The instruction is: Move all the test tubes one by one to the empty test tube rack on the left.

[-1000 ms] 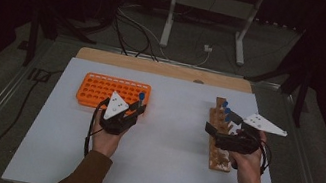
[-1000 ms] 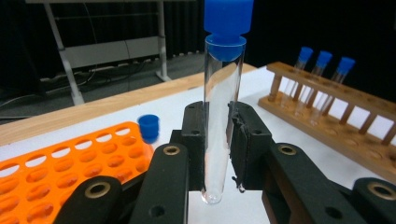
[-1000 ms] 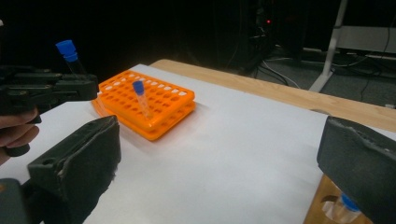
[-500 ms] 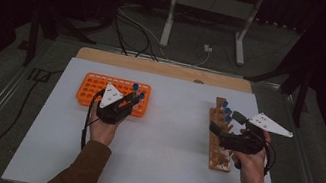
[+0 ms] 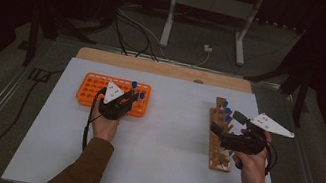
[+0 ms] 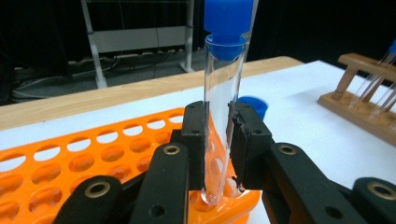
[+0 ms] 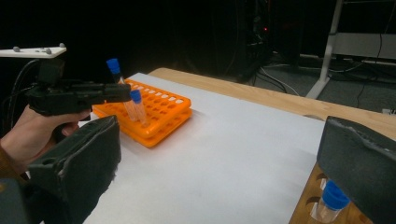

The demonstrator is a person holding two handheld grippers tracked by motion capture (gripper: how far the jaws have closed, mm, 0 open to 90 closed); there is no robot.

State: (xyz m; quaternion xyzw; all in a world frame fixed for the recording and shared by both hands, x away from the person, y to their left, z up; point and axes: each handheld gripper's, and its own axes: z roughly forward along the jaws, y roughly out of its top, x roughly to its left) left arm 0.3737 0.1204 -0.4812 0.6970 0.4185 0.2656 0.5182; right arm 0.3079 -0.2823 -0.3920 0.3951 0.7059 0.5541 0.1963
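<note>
here the left tool [image 6: 218, 140] pinches a capped tube [image 6: 223, 93] upright by its middle, base over a near-right hole of the orange rack [image 5: 92, 90] at the bench's [image 5: 162, 142] far left, so it can drop straight in. the right tool [image 5: 223, 125] hangs spread over the wooden rack [image 5: 217, 154] at right, ready for another tube. since a second ago, the left tool has moved left and farther over the orange rack.

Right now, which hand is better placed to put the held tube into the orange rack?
Left. The left gripper is shut on the blue-capped tube, upright over a hole of the orange rack. The right gripper is open at the wooden rack.
</note>
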